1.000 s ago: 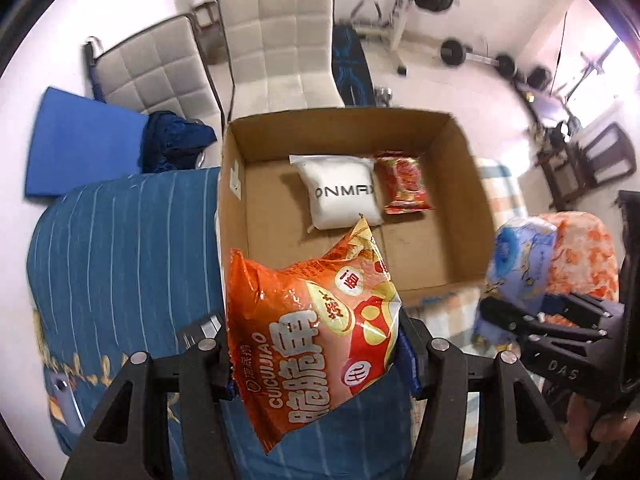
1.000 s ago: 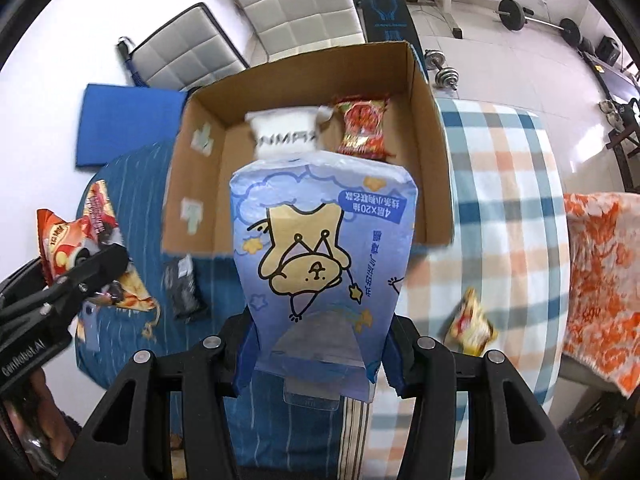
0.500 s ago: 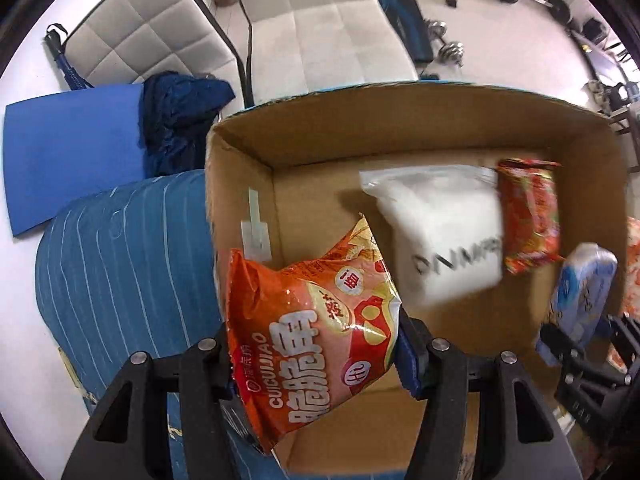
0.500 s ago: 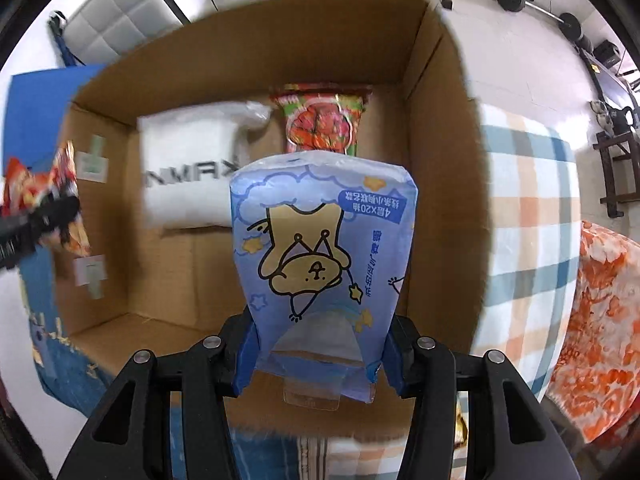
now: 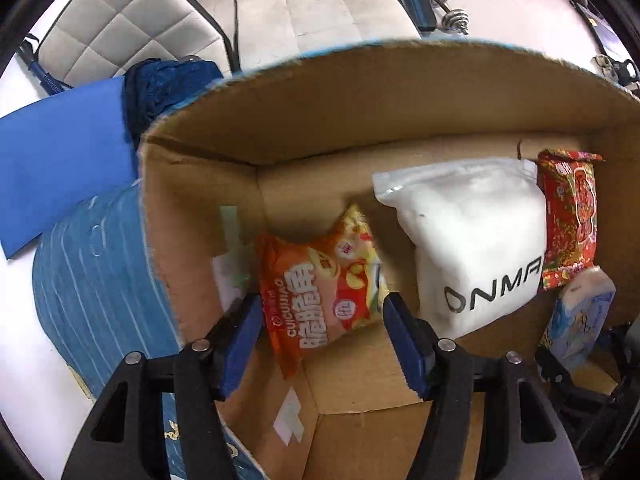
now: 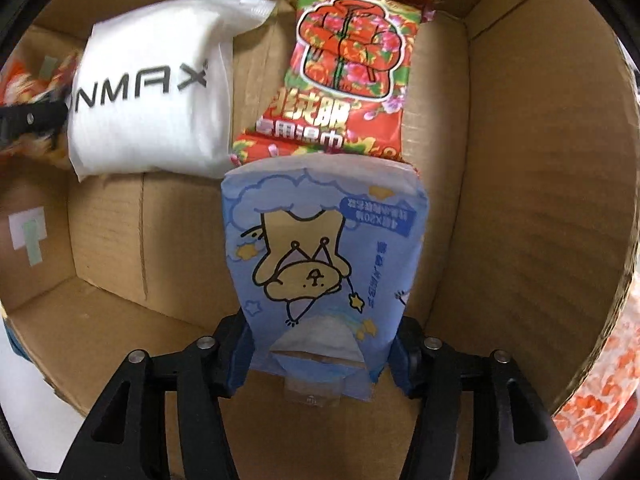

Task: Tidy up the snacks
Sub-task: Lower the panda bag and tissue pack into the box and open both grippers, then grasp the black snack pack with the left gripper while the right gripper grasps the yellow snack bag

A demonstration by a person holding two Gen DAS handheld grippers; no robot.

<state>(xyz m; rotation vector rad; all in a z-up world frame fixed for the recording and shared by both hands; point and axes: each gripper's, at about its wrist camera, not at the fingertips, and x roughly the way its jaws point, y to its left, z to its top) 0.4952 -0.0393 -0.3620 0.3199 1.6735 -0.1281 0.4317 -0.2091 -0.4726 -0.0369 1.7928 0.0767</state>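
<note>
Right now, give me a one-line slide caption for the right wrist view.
Right gripper holds a blue tissue pack inside the cardboard box, beside a white pouch and red packet.

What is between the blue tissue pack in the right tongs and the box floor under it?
Nothing visible. The blue tissue pack hangs over bare cardboard box floor. The red wet-wipe pack lies just beyond its far end, the white ONMAX bag off to the left.

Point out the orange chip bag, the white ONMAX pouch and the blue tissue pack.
orange chip bag (image 5: 320,292), left wrist view, middle of its printed front.
white ONMAX pouch (image 5: 468,240), left wrist view, plain white area above the lettering.
blue tissue pack (image 6: 320,264), right wrist view, on the cartoon bear.
</note>
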